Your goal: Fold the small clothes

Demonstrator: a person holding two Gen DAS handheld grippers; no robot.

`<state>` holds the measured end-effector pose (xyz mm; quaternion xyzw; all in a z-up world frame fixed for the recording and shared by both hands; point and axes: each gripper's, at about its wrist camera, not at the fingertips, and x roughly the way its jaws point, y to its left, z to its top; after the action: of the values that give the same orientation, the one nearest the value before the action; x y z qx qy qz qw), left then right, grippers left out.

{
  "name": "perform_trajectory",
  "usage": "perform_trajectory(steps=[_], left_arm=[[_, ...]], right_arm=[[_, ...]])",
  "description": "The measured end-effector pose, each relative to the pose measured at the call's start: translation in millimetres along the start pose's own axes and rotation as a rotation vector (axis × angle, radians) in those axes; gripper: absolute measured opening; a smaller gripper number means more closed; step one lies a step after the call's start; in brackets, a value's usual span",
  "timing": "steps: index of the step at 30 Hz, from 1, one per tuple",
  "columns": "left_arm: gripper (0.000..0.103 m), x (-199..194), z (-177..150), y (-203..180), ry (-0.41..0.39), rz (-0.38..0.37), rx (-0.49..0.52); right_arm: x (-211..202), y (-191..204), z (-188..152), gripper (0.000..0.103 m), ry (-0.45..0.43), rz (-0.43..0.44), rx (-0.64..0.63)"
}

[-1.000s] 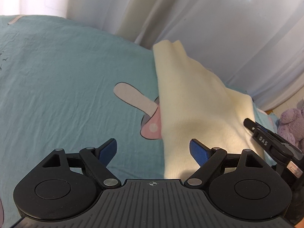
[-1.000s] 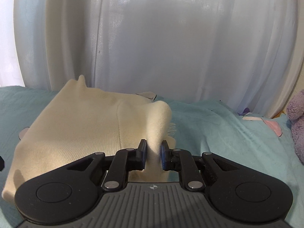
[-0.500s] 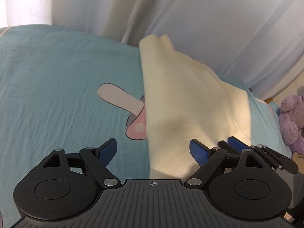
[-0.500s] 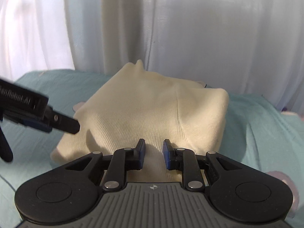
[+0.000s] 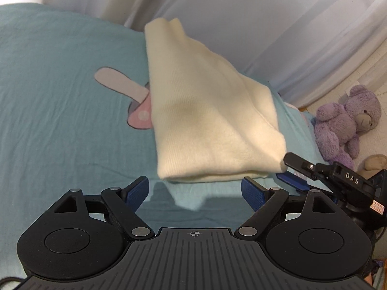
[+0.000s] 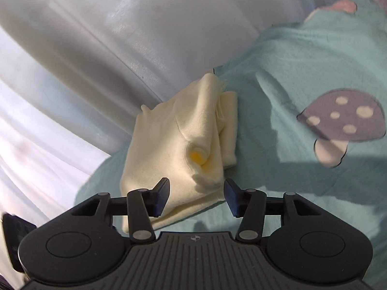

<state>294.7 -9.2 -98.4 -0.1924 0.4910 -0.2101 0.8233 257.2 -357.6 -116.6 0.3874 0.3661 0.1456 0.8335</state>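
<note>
Your left gripper [image 5: 193,189] stood wide, with nothing between its fingers. The knit [image 5: 208,120], a cream garment, lay just ahead of the blue pads [image 5: 136,191], apart from them, its near folded edge running across the gap between the fingers. It rested on the sheet [image 5: 60,120], a teal bed cover printed with mushrooms.

Your right gripper [image 6: 197,197] had its jaws opening at this moment. The knit's [image 6: 174,145] near corner lay between its fingers [image 6: 162,193], but neither pad pressed on the cloth, so nothing was held. In the left wrist view this gripper [image 5: 300,171] showed just beyond your right-hand finger, at the knit's near right corner.

State of the task, as a judgement: the knit was already doubled into a compact stack with several layers showing at its side. The far edges did not line up; a frayed corner stuck out past the stack in the right wrist view, and a small puckered roll sat in the top layer just ahead of the fingers. One fold appeared complete and released. What seemed left was to smooth the pucker, square the loose corner, and perhaps make a further fold. Whether other clothes waited could not be told; none showed in either view.

A purple bear [image 5: 346,123] lay off to the right of the fingers, well apart from the knit.
</note>
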Motion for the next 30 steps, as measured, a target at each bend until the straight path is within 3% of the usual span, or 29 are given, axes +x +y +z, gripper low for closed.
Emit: perform_trajectory(steps=[2,3,4,6,7,10,11,12,14,15,17,19,21,27,30], left_arm=[[0.087,7,2,-5,0.003,-0.015,-0.026],[0.088,9,4,-7,-0.002,-0.026,-0.037],[0.088,11,5,-9,0.001,-0.022,-0.049],[0.087,15,7,-12,0.009,-0.019,-0.065],[0.087,15,8,-12,0.008,-0.011,-0.070],[0.087,12,12,-6,-0.019,0.034,-0.090],[0.087,9,15,-5,-0.035,0.071,-0.084],[0.087,6,17,-3,-0.043,0.100,-0.074],[0.087,-1,22,2,-0.047,0.128,-0.061],[0.087,-4,26,3,-0.048,0.127,-0.060],[0.088,-14,38,8,-0.071,0.111,-0.062],[0.089,-20,51,7,-0.094,0.077,-0.072],[0.090,-16,65,14,-0.125,-0.003,-0.080],[0.087,29,103,25,-0.111,-0.068,-0.115],[0.081,45,111,29,-0.091,-0.093,-0.137]], right_arm=[[10,-6,0,0.049,0.016,0.044,0.063],[16,-5,0,0.040,0.018,0.033,0.063],[20,-3,0,0.022,0.019,0.023,0.049],[25,2,0,0.009,0.030,0.005,0.041],[25,0,2,0.008,0.037,0.052,0.086],[21,-26,4,0.008,0.042,0.341,0.334],[19,-31,5,0.008,0.044,0.341,0.335],[18,-31,7,0.008,0.055,0.274,0.288],[21,-23,7,0.008,0.106,0.034,0.109],[21,-19,6,0.008,0.113,-0.018,0.016],[14,-13,9,0.017,0.112,-0.010,-0.056],[5,-12,21,0.044,0.072,-0.008,-0.092],[1,-21,37,0.068,0.031,-0.001,-0.037],[41,-55,87,0.071,0.081,0.052,0.118],[58,-55,100,0.070,0.112,0.084,0.115]])
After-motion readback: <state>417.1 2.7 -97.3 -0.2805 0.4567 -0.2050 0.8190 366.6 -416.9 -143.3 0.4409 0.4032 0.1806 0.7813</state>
